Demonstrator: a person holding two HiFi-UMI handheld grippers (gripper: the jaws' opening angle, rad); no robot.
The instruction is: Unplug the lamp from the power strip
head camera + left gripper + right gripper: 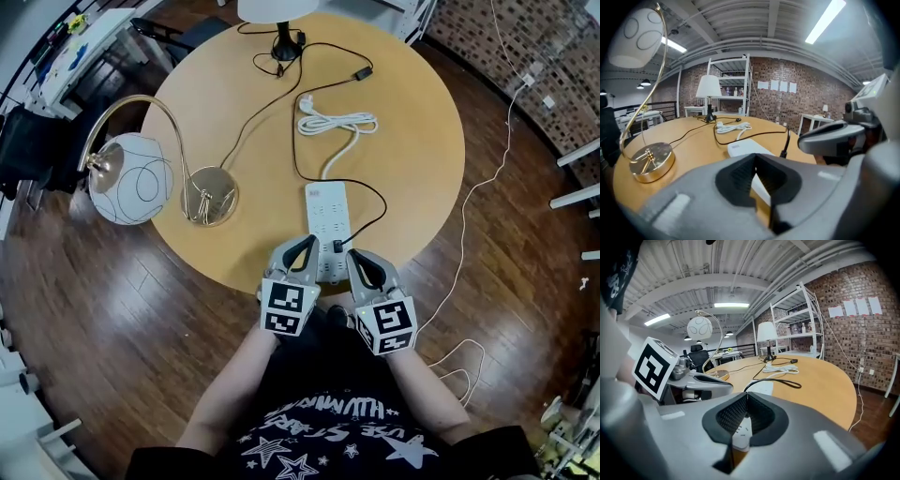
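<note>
power strip (325,211): white, flat on table (422,141) | black plug (337,247): inserted

No legible text, shirt (328,424) lettering upside down and unreadable

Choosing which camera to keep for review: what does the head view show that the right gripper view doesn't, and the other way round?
Only the head view: the person's printed shirt. Only the right gripper view: the ceiling strip lights and the sheets pinned on the wall. Both: the power strip, its coiled white cord, the gold arc lamp, the white-shaded lamp and the left gripper.
</note>
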